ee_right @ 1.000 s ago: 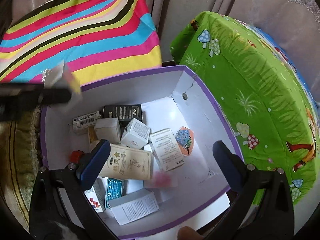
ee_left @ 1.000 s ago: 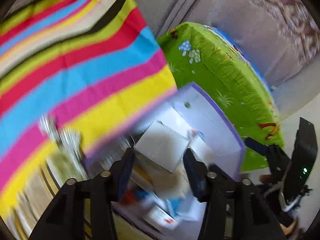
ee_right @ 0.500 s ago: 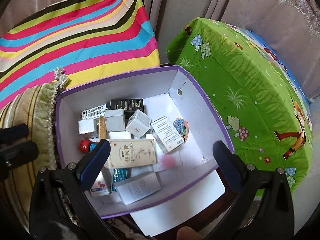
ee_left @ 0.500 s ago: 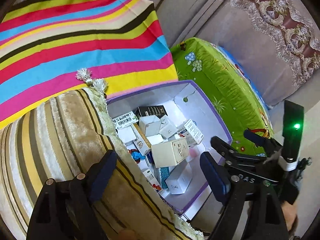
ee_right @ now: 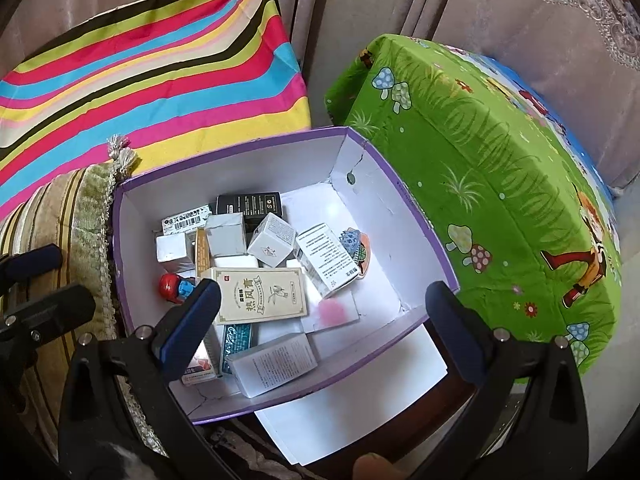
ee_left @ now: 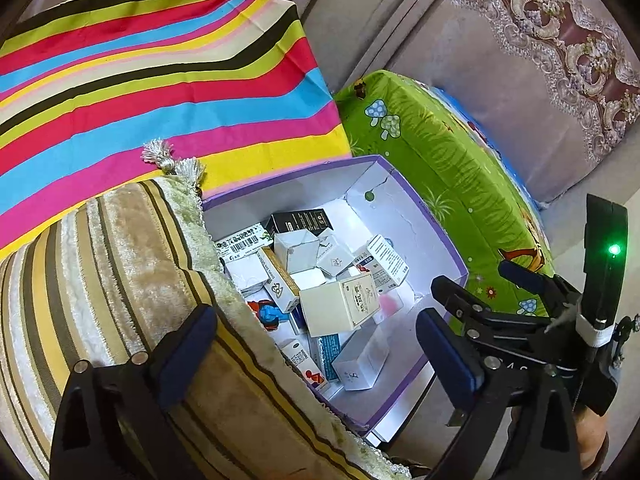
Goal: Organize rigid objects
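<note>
A white cardboard box with a purple rim (ee_left: pixel 452 256) (ee_right: pixel 400 216) holds several small cartons. A cream carton with printed characters (ee_left: pixel 340 304) (ee_right: pixel 260 296) lies on top of the pile. Beside it are a red and blue toy (ee_right: pixel 174 286) and a black carton (ee_right: pixel 250 204). My left gripper (ee_left: pixel 316 344) hovers over the box's left edge and a pillow; its jaws are opening and nothing is between them. Above the near side of the box, my right gripper (ee_right: pixel 322 320) is open and empty. It also shows in the left wrist view as the right gripper (ee_left: pixel 500 300).
A striped velvet pillow with tassels (ee_left: pixel 120 280) presses against the box's left side. A rainbow-striped cushion (ee_right: pixel 140 80) lies behind, a green mushroom-print cushion (ee_right: pixel 500 200) to the right. Curtains (ee_left: pixel 500 80) hang at the back. A white lid (ee_right: pixel 360 408) sticks out under the box.
The left gripper let go of the cream carton, which now lies on the pile. Its jaws spread wide and it drew back over the pillow. The right gripper backed off slightly.
</note>
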`<state>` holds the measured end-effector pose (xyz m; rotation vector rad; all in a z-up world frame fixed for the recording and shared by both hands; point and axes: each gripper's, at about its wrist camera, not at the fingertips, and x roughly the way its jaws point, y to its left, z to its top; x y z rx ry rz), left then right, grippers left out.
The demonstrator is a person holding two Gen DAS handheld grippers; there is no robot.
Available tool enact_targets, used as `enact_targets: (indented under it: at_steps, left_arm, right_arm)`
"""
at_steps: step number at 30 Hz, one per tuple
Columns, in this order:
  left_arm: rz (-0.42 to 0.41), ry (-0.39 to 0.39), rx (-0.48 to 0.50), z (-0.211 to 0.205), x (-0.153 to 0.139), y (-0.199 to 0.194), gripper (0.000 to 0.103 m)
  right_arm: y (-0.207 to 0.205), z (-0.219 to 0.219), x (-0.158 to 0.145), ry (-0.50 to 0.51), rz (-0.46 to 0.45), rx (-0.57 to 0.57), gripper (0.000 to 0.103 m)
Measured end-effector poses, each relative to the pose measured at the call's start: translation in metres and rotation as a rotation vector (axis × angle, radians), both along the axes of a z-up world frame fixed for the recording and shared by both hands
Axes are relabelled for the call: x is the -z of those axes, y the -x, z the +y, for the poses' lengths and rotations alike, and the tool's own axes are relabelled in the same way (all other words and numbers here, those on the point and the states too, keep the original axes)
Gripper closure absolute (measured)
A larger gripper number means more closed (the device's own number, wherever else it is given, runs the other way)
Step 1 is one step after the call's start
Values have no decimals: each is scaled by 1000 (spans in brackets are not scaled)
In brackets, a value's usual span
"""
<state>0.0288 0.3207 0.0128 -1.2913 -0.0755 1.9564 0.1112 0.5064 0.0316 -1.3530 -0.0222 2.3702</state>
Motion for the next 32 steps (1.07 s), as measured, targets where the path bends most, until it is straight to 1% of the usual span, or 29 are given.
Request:
enact_targets:
  at_steps: [25,32]
  left_arm:
    - [3,15,-3,2,-1,0,1]
    - [29,34,9,8,0,-2,0]
  right_arm:
    - [-2,4,1,9,-4,13,0]
    - [-3,6,2,9,-5,22,0]
